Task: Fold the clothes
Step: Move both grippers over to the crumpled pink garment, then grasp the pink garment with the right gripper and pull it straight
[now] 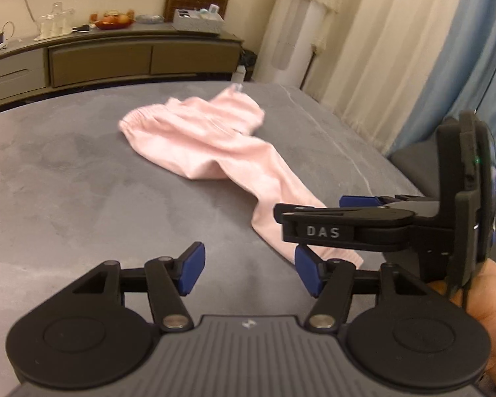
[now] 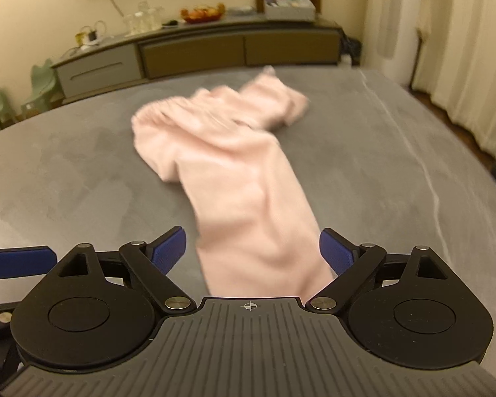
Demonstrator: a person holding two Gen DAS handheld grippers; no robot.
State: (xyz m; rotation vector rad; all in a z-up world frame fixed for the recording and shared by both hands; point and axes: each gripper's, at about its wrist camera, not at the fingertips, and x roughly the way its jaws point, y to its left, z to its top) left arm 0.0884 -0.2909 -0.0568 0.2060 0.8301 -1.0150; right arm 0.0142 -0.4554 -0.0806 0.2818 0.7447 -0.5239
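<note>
A pair of pink pants (image 2: 234, 165) lies on a big grey bed (image 1: 66, 182), a bit bunched up at the far end, with one long leg reaching toward the near edge. The right gripper (image 2: 253, 251) has its blue fingers (image 2: 168, 251) spread wide, one on each side of that leg's end — not pinching it. The left gripper (image 1: 248, 273) is spread wide too, holding nothing, over the grey cover just beside the leg's cuff. A hand (image 1: 489, 314) holds the right gripper. Far back stand a long low cabinet (image 1: 115, 59) and pale curtains (image 1: 380, 49).
</note>
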